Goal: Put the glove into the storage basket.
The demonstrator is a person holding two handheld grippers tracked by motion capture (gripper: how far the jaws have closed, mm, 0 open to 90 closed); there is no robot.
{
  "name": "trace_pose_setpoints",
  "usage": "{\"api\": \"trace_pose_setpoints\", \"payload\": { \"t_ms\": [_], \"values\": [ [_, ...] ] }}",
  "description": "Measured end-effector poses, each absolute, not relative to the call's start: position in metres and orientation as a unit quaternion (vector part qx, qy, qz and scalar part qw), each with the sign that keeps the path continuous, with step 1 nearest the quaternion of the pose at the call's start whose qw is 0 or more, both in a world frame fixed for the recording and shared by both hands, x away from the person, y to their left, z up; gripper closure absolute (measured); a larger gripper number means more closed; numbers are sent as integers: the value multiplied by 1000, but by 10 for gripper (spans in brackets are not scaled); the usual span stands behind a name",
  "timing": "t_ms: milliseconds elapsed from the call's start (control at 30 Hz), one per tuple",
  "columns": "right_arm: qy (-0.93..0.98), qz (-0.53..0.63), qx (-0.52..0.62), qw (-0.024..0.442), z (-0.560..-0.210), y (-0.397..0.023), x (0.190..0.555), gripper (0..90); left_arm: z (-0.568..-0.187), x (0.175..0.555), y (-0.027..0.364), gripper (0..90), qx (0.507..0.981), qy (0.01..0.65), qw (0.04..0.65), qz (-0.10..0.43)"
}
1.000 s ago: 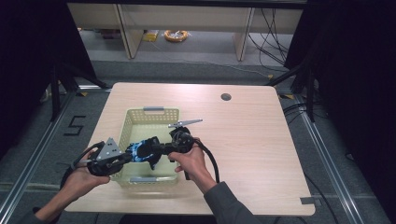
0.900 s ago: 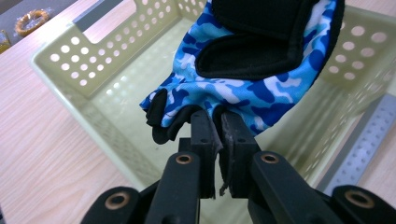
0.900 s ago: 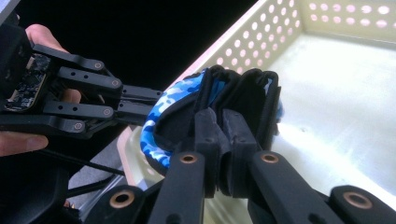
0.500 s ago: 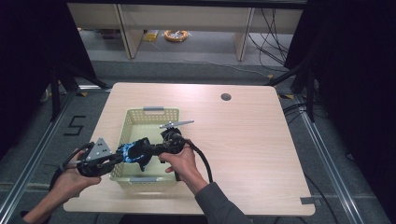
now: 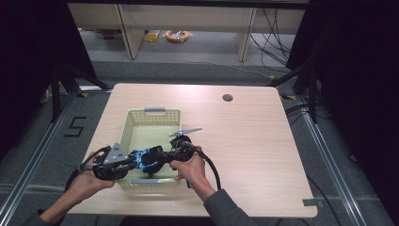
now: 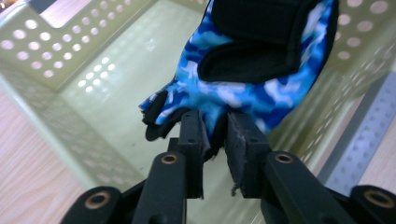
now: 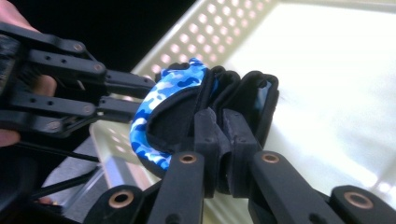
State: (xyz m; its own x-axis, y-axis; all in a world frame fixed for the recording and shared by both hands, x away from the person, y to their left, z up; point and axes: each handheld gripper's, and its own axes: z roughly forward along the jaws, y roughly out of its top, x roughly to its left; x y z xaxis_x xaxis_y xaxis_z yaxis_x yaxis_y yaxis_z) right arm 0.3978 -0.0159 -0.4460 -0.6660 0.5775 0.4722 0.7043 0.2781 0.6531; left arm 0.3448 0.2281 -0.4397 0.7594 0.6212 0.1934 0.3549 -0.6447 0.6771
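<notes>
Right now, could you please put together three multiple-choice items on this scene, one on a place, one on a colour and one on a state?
1. Where is the glove held?
A. over the basket
B. above the table's round hole
C. on the floor

2. What colour is the glove's patterned fabric?
A. red
B. blue camouflage
C. plain white

3. How does the right gripper stand?
A. wide open
B. shut on the basket rim
C. shut on the glove

Answers:
1 A, as the left gripper view shows the glove above the basket's pale green bottom.
2 B, since blue and white patches with black trim show in both gripper views.
3 C, because its pads press black fabric between them. The left gripper has just been opening, with a fold of the glove between its jaws.
</notes>
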Motion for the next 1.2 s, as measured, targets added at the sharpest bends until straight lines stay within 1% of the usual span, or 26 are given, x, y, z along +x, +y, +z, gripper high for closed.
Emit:
{"api": "trace_pose_setpoints", "payload": {
  "t_ms": [133, 167, 333, 533, 700, 767, 867, 933, 967, 1067, 1133, 1200],
  "values": [
    [-804, -431, -405, 64, -450, -18, 397, 860, -437, 346, 222, 674, 885, 273, 320, 199],
    [-804, -426, -408, 69, -451, -17, 397, 859, -435, 346, 221, 662, 885, 274, 321, 199],
    [-811, -415, -407, 61, -451, -16, 398, 859, -423, 342, 220, 652, 883, 269, 323, 210],
    [-818, -403, -406, 56, -453, -17, 397, 853, -420, 340, 222, 630, 872, 282, 338, 213],
    [-830, -384, -403, 40, -452, -15, 393, 843, -419, 338, 224, 621, 872, 283, 337, 215],
    [-838, -369, -401, 21, -451, -14, 392, 832, -419, 337, 224, 617, 868, 288, 344, 213],
    [-850, -360, -384, 18, -451, -15, 393, 830, -418, 338, 225, 611, 868, 284, 343, 220],
    [-856, -348, -381, 16, -451, -14, 393, 808, -419, 337, 225, 604, 867, 289, 345, 215],
    [-857, -327, -398, 20, -449, -12, 389, 801, -420, 336, 225, 596, 864, 294, 348, 215],
    [-868, -321, -379, -5, -447, -12, 390, 780, -420, 335, 225, 592, 865, 294, 347, 212],
    [-870, -312, -382, -8, -446, -12, 390, 761, -419, 336, 225, 581, 873, 283, 338, 210],
    [-876, -318, -362, -11, -447, -10, 393, 699, -420, 336, 225, 567, 875, 283, 335, 205]
  ]
}}
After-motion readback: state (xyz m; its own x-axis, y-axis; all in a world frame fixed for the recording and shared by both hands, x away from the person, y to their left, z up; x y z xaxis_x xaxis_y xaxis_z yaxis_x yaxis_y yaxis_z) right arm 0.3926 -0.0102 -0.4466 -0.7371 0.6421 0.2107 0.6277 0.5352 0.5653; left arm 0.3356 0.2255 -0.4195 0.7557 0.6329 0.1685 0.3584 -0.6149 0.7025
